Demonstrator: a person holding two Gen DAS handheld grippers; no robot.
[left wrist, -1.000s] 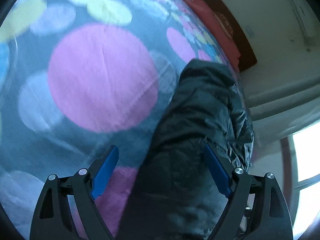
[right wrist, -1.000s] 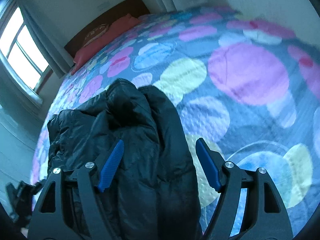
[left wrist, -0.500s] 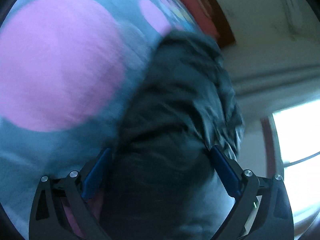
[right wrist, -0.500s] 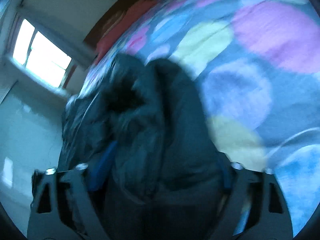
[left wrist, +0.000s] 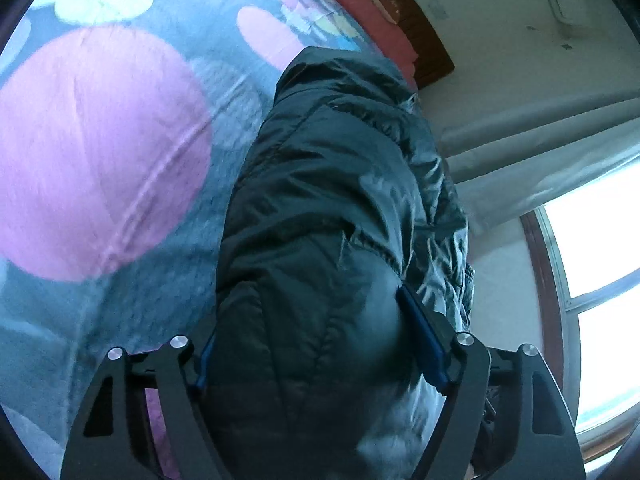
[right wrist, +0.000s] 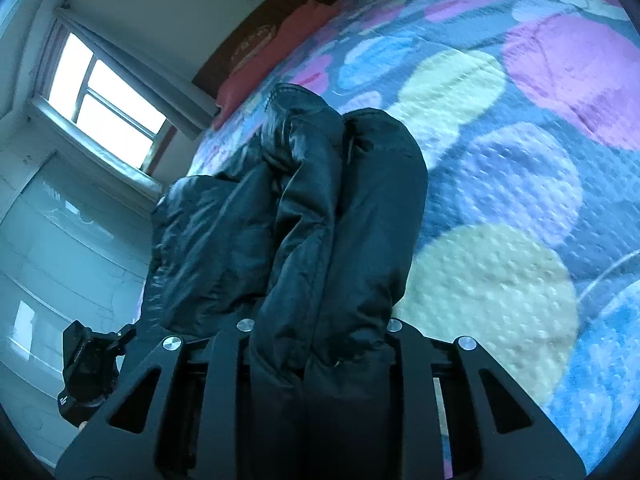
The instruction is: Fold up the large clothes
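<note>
The left gripper had just been closing on a thick roll of the dark puffer jacket, and its blue pads pressed into the padding on either side, still fairly wide apart because the bundle was bulky. The jacket lay on the spotted bedspread, along the edge nearest the window, its far end reaching toward the red pillow at the head of the bed.

The right gripper had also just been closing, and its jaws stood pressed close together, pinching two folds of the jacket that bulged out above them. Beside it, on the side away from the window, the bedspread lay bare.

The jacket looked light, soft and springy, with a slick shell likely to slide and puff back open. A deep hold through several layers near the hem end seemed safer than a nip at the surface cloth.
</note>
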